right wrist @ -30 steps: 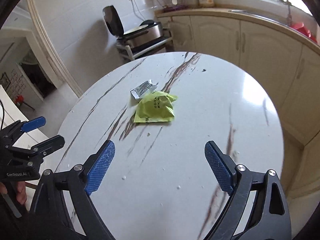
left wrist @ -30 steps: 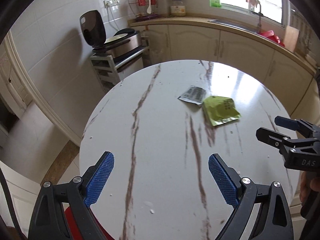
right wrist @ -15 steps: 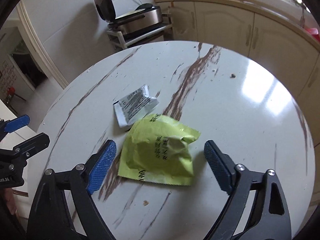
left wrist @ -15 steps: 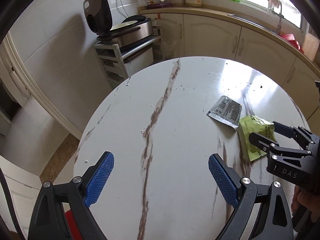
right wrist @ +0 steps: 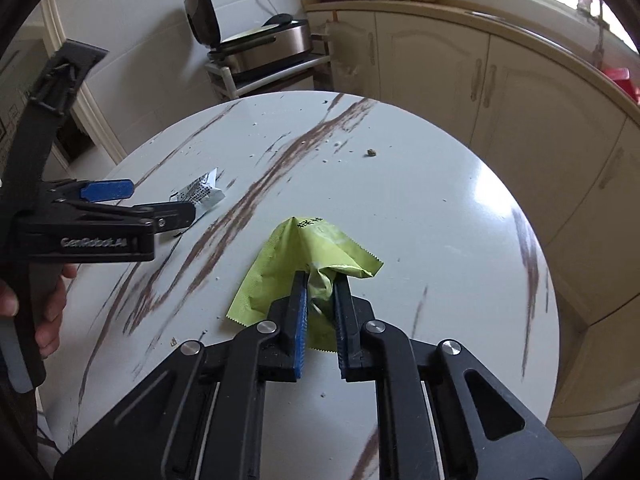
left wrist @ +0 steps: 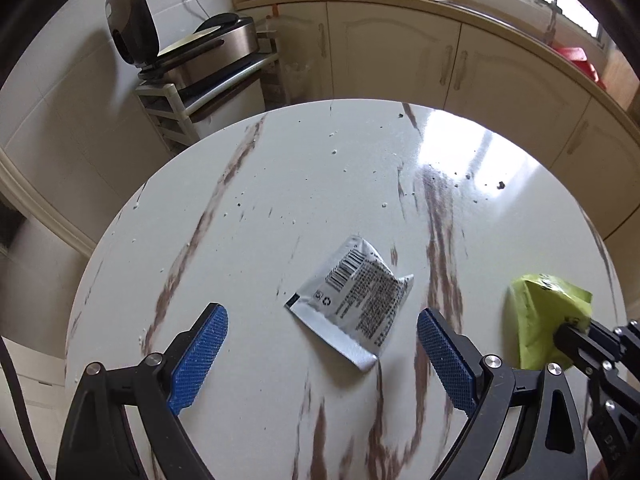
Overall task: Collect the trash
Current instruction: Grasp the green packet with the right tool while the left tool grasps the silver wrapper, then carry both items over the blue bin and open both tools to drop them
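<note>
A crumpled green wrapper (right wrist: 304,256) lies on the round marble table (right wrist: 440,208). My right gripper (right wrist: 321,292) is shut on its near edge, pinching a fold between the blue pads. The wrapper also shows at the right of the left wrist view (left wrist: 540,312), with the right gripper (left wrist: 568,330) on it. A silver wrapper (left wrist: 356,304) with a barcode lies flat on the table. My left gripper (left wrist: 322,338) is open and empty, its fingers on either side of the silver wrapper's near end, just above the table. The silver wrapper (right wrist: 202,192) is partly hidden behind the left gripper (right wrist: 152,200) in the right wrist view.
Crumbs (left wrist: 500,186) and a small brown bit (right wrist: 371,153) are scattered over the far side of the table. Cream cabinets (left wrist: 400,52) curve behind the table. A metal rack with an open appliance (left wrist: 200,52) stands at the back left.
My right gripper has closed on the green wrapper. My left gripper has moved forward and right, so that the silver wrapper now lies between its open fingers.
</note>
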`<state>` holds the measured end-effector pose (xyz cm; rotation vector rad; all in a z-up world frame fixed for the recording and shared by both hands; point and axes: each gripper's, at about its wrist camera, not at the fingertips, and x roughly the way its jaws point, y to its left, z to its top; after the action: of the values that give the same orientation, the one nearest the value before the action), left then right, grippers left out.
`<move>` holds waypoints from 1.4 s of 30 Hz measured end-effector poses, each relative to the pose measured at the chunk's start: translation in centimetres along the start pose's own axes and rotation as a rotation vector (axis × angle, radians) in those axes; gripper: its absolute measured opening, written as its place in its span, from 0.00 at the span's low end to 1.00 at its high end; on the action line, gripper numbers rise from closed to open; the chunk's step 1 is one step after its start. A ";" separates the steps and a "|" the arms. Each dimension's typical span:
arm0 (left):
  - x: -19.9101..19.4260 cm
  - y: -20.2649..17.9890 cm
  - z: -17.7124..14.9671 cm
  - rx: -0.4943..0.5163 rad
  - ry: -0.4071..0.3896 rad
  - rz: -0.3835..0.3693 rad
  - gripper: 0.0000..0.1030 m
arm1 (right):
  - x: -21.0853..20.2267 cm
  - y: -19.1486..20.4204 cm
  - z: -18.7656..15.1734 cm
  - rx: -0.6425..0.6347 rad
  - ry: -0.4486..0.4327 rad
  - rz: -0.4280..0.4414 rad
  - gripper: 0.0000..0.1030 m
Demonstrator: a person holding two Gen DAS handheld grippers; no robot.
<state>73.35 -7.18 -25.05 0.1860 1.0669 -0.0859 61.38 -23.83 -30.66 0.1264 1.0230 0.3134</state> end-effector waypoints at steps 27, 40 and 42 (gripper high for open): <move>-5.8 -3.4 -6.1 0.108 -0.008 -0.197 0.11 | -6.1 1.2 -5.0 0.054 -0.064 0.123 0.11; -19.4 -13.1 -12.8 0.283 -0.103 -0.275 0.11 | -17.8 -4.9 -13.6 0.168 -0.211 0.067 0.12; -20.8 -15.9 -13.9 0.330 -0.108 -0.291 0.11 | -19.2 -6.8 -15.5 0.212 -0.232 0.042 0.12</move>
<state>48.83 -20.51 -15.05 0.3192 0.9609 -0.5306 40.25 -37.00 -24.69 0.3684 0.8222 0.2220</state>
